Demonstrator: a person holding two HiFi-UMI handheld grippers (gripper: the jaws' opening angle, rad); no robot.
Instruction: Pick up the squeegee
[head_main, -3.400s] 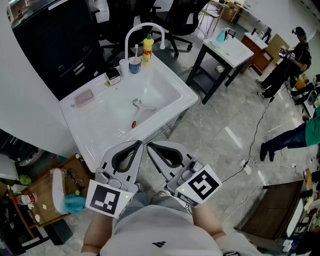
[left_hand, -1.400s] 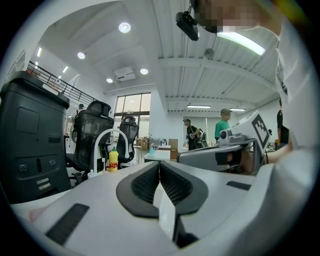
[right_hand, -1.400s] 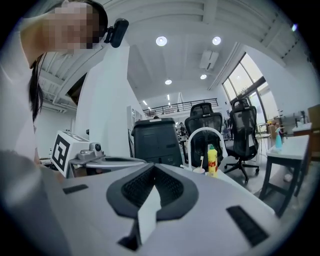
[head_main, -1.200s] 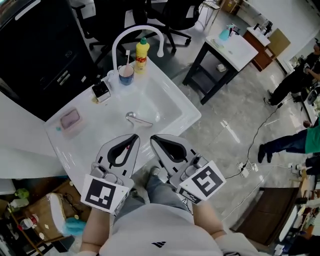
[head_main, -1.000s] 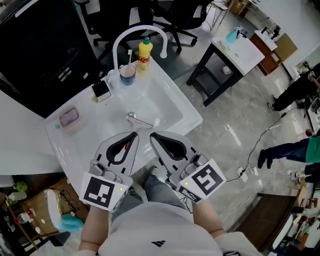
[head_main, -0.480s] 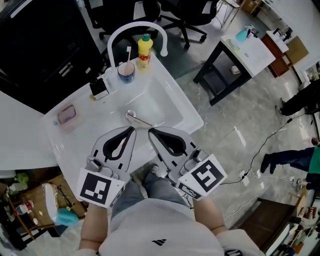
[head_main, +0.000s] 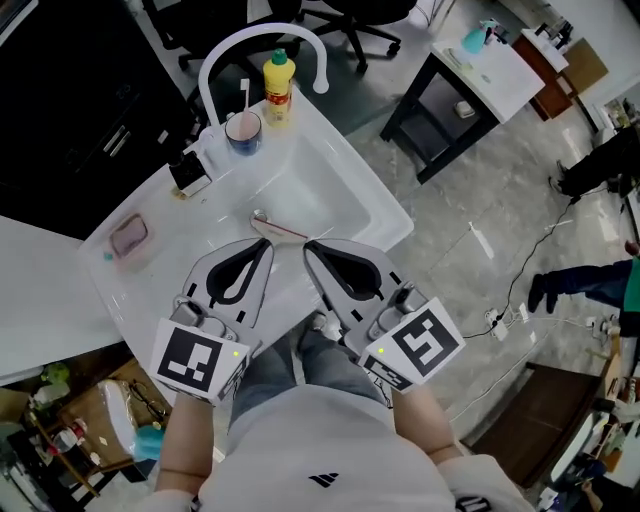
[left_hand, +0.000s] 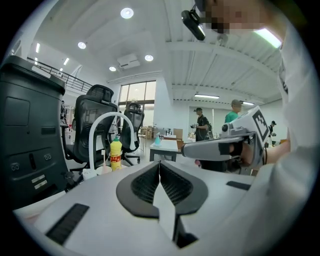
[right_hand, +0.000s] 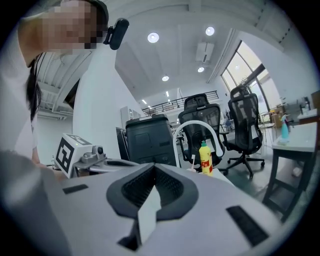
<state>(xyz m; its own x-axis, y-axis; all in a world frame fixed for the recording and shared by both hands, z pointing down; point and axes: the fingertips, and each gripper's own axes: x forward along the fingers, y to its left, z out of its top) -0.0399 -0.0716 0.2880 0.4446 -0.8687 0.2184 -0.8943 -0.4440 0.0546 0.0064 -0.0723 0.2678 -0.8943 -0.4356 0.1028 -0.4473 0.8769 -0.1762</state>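
The squeegee (head_main: 277, 227), with a metal head and a thin red handle, lies in the basin of the white sink (head_main: 345, 165). In the head view my left gripper (head_main: 268, 244) and right gripper (head_main: 308, 246) reach side by side over the sink's front rim, their tips just short of the squeegee. Both are shut with nothing between the jaws. The left gripper view shows the left gripper (left_hand: 159, 163) with its ridged pads pressed together, and the right gripper view shows the right gripper (right_hand: 153, 166) the same way. Neither gripper view shows the squeegee.
A white arched faucet (head_main: 255, 38), a yellow bottle (head_main: 278, 90), a cup with a toothbrush (head_main: 242, 128), a small black holder (head_main: 187, 176) and a pink soap dish (head_main: 128, 238) stand along the sink's back. Office chairs and a black-legged table (head_main: 480, 70) lie beyond; people stand at the right.
Both grippers have moved forward over the sink's front rim, nearer the squeegee, and stayed shut. The sink sits closer and more centred in the head view.
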